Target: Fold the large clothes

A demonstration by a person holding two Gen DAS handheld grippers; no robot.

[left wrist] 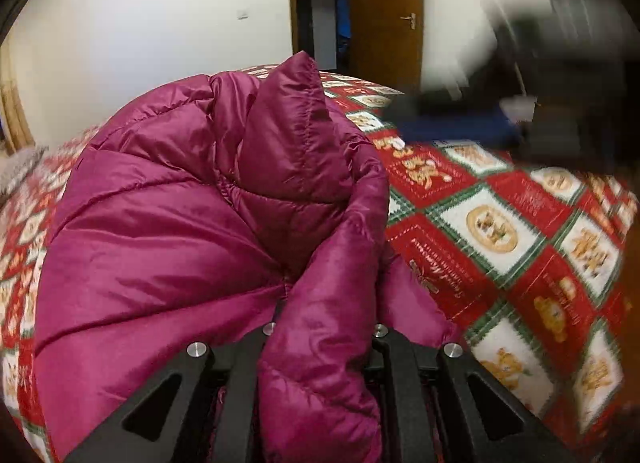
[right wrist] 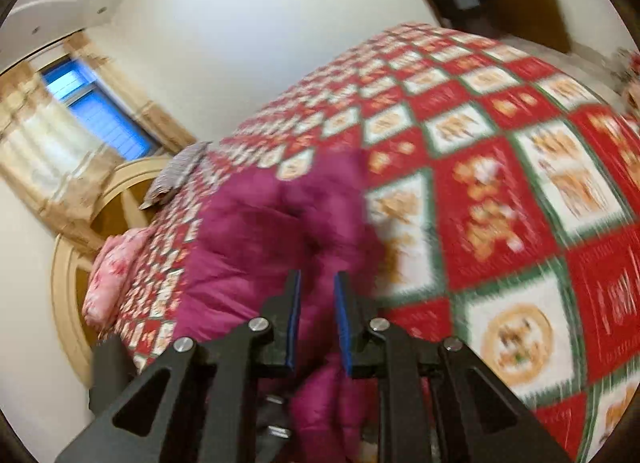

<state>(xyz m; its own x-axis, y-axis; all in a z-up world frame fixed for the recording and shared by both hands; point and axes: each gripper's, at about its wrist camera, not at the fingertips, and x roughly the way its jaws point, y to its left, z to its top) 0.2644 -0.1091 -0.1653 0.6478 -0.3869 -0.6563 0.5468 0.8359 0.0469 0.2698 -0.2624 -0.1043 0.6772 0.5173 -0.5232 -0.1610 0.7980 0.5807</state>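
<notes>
1. Two grippers are in play, each seen from its own wrist camera. The left gripper [left wrist: 320, 327] is clamped on a thick fold of the magenta down jacket [left wrist: 180, 203]; the fabric bulges up between the black fingers and hides the pads.
2. The right gripper [right wrist: 316, 303] has its blue-edged pads [right wrist: 294, 315] slightly apart, with a narrow gap between them. Jacket fabric [right wrist: 260, 231] lies under and ahead of the gap, but the pads do not press on it; this view is blurred.
3. The jacket is heaped in a puffy mound on the bed, one quilted section standing up in a peak [left wrist: 292, 103], the rest sloping down towards the left gripper.
4. It rests on a red, white and green patterned bedspread [left wrist: 500, 231] that covers the bed.
5. Near the headboard end of the bed lie a pink pillow [right wrist: 116, 275] and a grey one [right wrist: 176, 175], well apart from the jacket.
6. Farther off are a curved cream headboard [right wrist: 68, 291], a curtained window [right wrist: 96, 111], a white wall and a brown wooden door [left wrist: 388, 23].
</notes>
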